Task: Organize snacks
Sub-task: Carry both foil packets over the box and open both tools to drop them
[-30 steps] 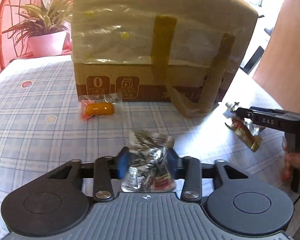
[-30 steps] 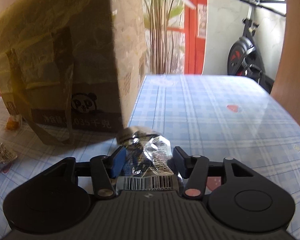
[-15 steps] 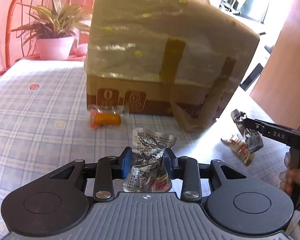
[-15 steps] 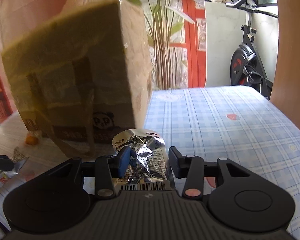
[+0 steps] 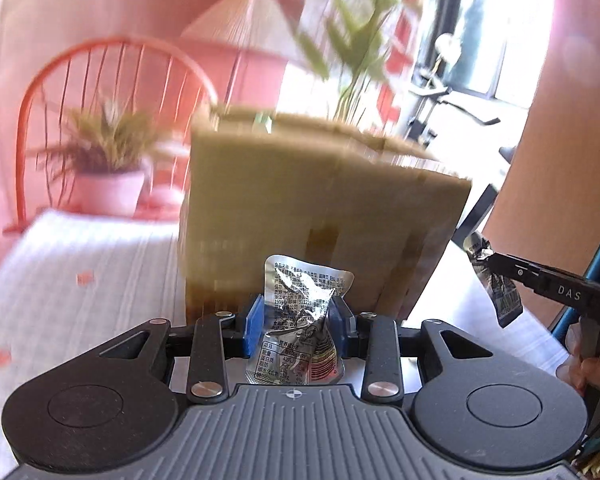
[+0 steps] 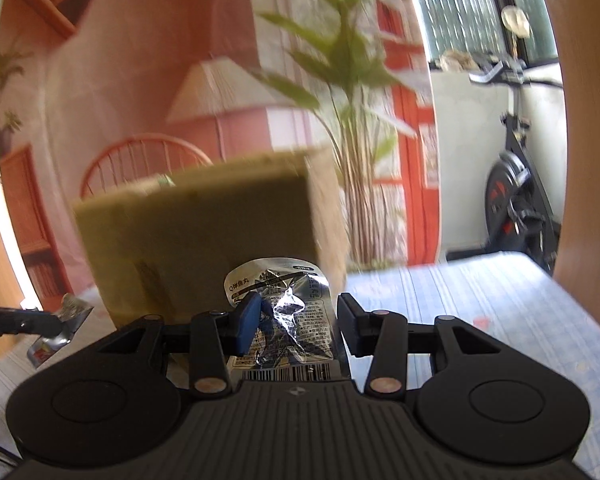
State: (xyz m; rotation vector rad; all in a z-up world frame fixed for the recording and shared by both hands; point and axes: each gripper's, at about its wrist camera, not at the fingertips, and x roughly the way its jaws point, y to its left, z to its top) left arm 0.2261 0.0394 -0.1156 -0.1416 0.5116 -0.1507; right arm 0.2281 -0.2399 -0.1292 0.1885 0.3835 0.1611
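Observation:
My left gripper (image 5: pixel 299 312) is shut on a crinkled silver snack packet (image 5: pixel 306 280), held upright in the air before the tall cardboard box (image 5: pixel 300 200). In the right wrist view my right gripper (image 6: pixel 296 316) is shut on a second silver foil packet (image 6: pixel 278 280) with a barcode at its base, just in front of the box's corner (image 6: pixel 204 240). Each gripper shows in the other's view: the right one (image 5: pixel 496 264) at the right with its packet (image 5: pixel 500 296), the left one (image 6: pixel 62 326) at the far left. The box's top is blurred.
The checked tablecloth (image 5: pixel 80 280) spreads left of the box and on its right (image 6: pixel 460 300). A potted plant (image 5: pixel 108 168) and a red chair (image 5: pixel 100 80) stand behind the table. A tall plant (image 6: pixel 352 120) and an exercise bike (image 6: pixel 512 200) are beyond. A person's hand (image 5: pixel 584 368) grips the right handle.
Both grippers have risen with their packets and tilted up, so the box sits lower in both views. The orange snack beside the box has dropped out of sight.

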